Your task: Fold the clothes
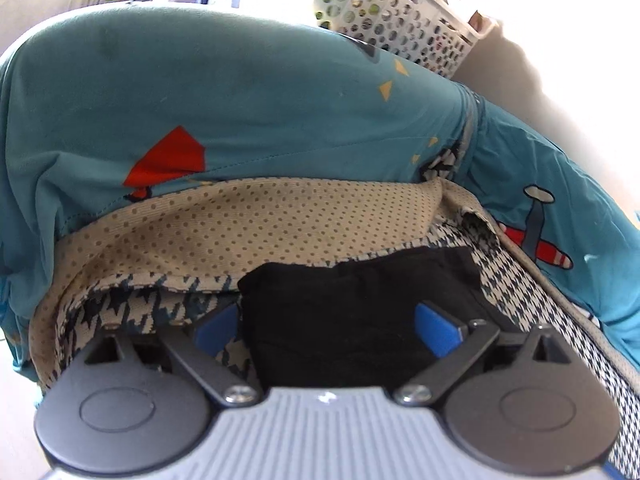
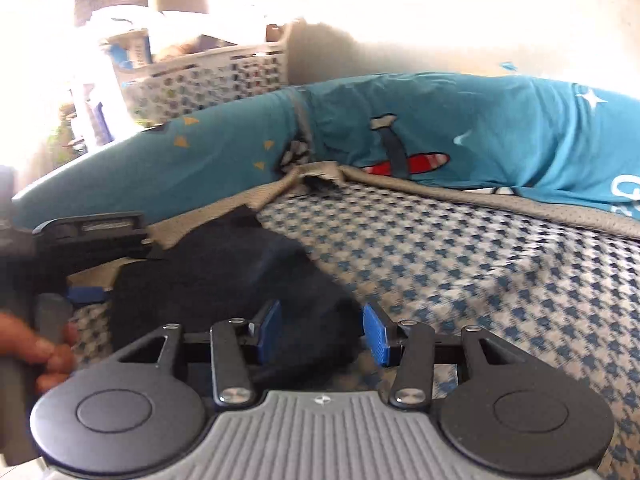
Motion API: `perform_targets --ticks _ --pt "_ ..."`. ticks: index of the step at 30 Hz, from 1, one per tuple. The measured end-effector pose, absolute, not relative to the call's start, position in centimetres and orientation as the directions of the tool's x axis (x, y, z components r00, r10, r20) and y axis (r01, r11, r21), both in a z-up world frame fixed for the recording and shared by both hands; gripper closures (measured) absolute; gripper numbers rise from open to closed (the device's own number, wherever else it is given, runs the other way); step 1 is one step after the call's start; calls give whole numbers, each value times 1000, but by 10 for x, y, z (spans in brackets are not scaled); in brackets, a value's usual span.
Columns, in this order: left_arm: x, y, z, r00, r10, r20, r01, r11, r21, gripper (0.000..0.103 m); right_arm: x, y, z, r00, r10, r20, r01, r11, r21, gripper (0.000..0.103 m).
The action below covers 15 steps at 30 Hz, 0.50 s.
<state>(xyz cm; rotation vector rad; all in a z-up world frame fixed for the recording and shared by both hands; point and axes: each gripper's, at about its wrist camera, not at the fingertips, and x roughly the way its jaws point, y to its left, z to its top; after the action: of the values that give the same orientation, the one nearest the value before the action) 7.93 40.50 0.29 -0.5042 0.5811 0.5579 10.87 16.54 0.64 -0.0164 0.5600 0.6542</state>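
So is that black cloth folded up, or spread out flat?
Folded, seemingly: the black cloth lies as a small compact bundle with thick edges on the houndstooth cover. How neatly, cannot tell.

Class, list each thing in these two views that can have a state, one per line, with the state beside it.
Left gripper: open wide, black garment between its pads.
Right gripper: partly open, black cloth between the pads; grip unclear.
Black garment: bunched, lying on the houndstooth cover.
Teal printed pillows: lying at the cover's far edge.
Laundry basket: standing upright, with things inside.

The right tongs (image 2: 322, 334) stand partly open around a dark garment (image 2: 224, 276) lying on houndstooth bedding (image 2: 460, 264); a white basket (image 2: 208, 76) stands behind.
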Motion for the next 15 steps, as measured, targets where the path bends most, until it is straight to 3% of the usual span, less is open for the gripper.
perform_targets --ticks 5,10,12,15 --pt "80 391 6 696 331 -638 -581 782 -228 7 76 185 7 566 651 -506 -715 693 93 59" --pt "81 385 1 679 321 -660 -570 798 -199 3 51 205 -12 491 658 -570 -787 616 33 60" --pt "84 384 -4 661 328 -675 -578 796 -179 3 43 211 -25 469 634 -615 -809 588 -11 66" --pt "85 384 -11 648 333 -685 -590 788 -174 3 36 207 -29 478 634 -609 -803 596 -10 66"
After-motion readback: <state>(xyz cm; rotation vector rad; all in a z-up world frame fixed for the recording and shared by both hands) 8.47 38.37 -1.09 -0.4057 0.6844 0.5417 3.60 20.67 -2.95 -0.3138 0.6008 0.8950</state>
